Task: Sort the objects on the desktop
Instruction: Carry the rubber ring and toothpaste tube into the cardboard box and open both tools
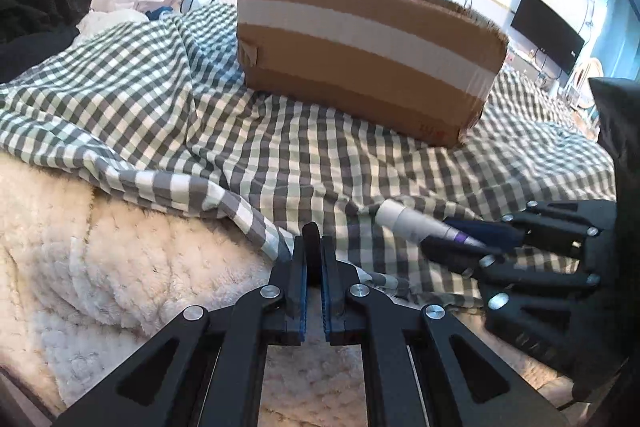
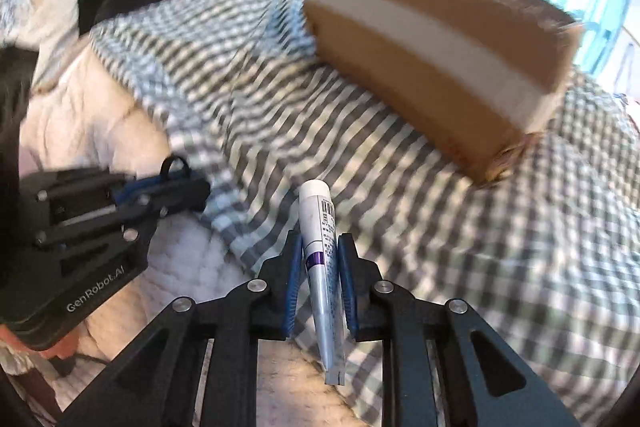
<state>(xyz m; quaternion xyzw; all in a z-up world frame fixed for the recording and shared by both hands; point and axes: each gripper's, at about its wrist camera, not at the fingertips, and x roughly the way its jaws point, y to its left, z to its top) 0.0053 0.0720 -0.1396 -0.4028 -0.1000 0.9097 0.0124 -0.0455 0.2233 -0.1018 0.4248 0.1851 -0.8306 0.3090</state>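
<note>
A white and silver tube (image 2: 320,259) with a purple band and a barcode stands between the blue pads of my right gripper (image 2: 320,247), which is shut on it. It stays sharp while the bed behind blurs. In the left wrist view the same tube (image 1: 416,223) points left out of the right gripper (image 1: 444,237) just above the checked cloth. My left gripper (image 1: 311,243) is shut on a small black object (image 1: 311,231) that pokes up between its pads. Seen from the right wrist, the left gripper (image 2: 180,183) shows a black loop at its tips.
A brown cardboard box (image 1: 360,59) with a white tape band sits on the grey-and-white checked cloth (image 1: 280,163) beyond both grippers. A white fleece blanket (image 1: 100,259) lies at the near left. A black garment (image 1: 36,7) lies far left, and a dark screen (image 1: 548,35) far right.
</note>
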